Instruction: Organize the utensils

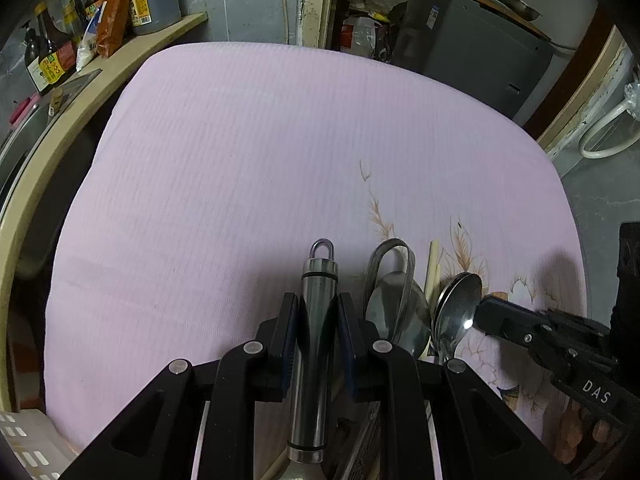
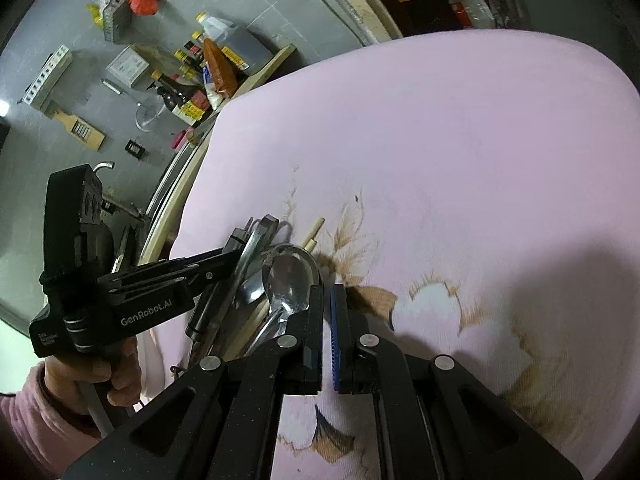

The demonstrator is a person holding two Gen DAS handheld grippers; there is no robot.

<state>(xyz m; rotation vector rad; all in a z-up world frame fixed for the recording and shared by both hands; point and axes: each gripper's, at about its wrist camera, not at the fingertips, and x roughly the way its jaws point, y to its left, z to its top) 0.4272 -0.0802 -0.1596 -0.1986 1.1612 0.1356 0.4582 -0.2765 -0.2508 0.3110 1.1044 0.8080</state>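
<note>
My left gripper [image 1: 318, 312] is shut on a steel cylindrical utensil handle [image 1: 316, 344] with a hanging loop at its far end; it also shows in the right wrist view [image 2: 224, 268]. Beside it on the right lie a ladle [image 1: 396, 312], steel spoons [image 1: 458, 304] and wooden chopsticks [image 1: 432, 268], bunched together over the pink cloth [image 1: 260, 168]. In the right wrist view my right gripper [image 2: 326, 308] has its pads nearly together with nothing visible between them, just right of the spoon bowl [image 2: 290, 276]. In the left wrist view its tip [image 1: 490, 312] touches the spoons.
A wooden shelf [image 1: 120, 56] at the left holds sauce bottles [image 1: 48, 60] and a large jug [image 1: 154, 0]. A grey cabinet [image 1: 472, 44] stands beyond the far edge. A white basket [image 1: 28, 448] sits at the lower left. The cloth has a brown flower print [image 2: 480, 308].
</note>
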